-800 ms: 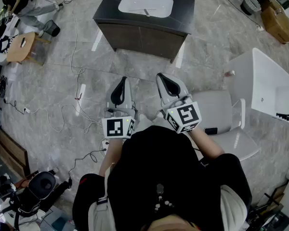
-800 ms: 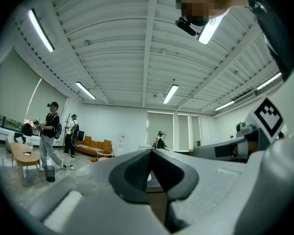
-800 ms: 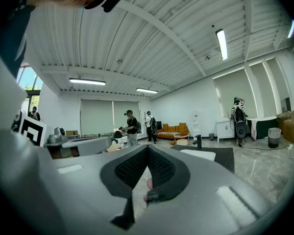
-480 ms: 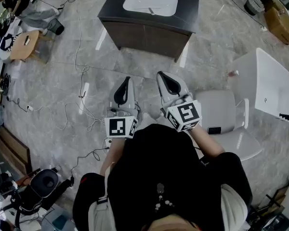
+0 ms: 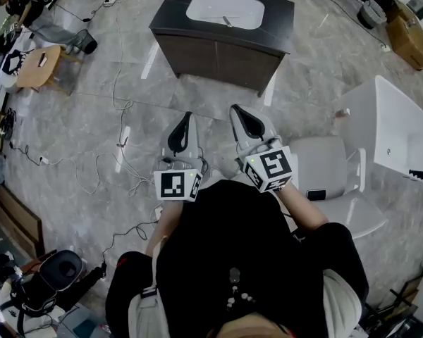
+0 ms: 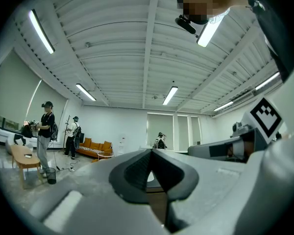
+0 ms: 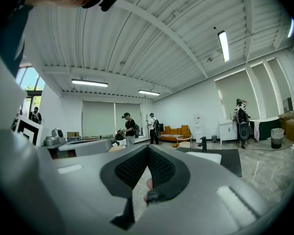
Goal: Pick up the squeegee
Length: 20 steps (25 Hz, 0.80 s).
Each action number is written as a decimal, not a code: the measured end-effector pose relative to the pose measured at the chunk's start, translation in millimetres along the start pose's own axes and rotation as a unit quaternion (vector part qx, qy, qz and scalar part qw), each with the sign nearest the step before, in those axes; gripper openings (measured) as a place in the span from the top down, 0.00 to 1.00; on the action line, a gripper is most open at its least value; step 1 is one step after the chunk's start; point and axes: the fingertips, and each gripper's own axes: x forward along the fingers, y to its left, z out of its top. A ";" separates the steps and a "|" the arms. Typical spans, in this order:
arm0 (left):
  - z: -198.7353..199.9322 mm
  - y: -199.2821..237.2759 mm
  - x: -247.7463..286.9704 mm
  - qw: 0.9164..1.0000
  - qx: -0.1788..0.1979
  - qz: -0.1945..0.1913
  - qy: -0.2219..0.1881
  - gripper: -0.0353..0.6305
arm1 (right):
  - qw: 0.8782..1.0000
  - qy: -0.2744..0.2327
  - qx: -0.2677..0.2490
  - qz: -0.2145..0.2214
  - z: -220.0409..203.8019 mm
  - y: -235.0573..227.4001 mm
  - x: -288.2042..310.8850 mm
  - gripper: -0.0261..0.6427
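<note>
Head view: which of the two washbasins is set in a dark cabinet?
The white basin at the top centre; its cabinet is dark brown. The other basin, at the right edge, is white all over.

bright ceiling tubes [image 6: 40, 31] light sharp, fisheye-warped views.
</note>
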 end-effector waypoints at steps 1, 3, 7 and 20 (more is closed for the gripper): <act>0.3 3.4 -1.6 1.000 0.000 0.002 -0.002 0.94 | 1.000 -0.001 -0.002 0.002 -0.1 2.9 1.4 0.96; 1.6 11.5 -4.6 1.000 0.000 0.008 -0.006 0.94 | 1.000 -0.004 -0.005 0.004 0.3 8.9 4.7 0.96; 3.7 26.2 -6.9 1.000 -0.001 0.014 -0.012 0.94 | 1.000 -0.009 -0.006 0.000 2.6 15.5 11.5 0.96; -7.5 18.0 5.4 1.000 -0.009 -0.013 -0.001 0.94 | 1.000 0.011 0.009 -0.026 -6.4 1.1 10.6 0.96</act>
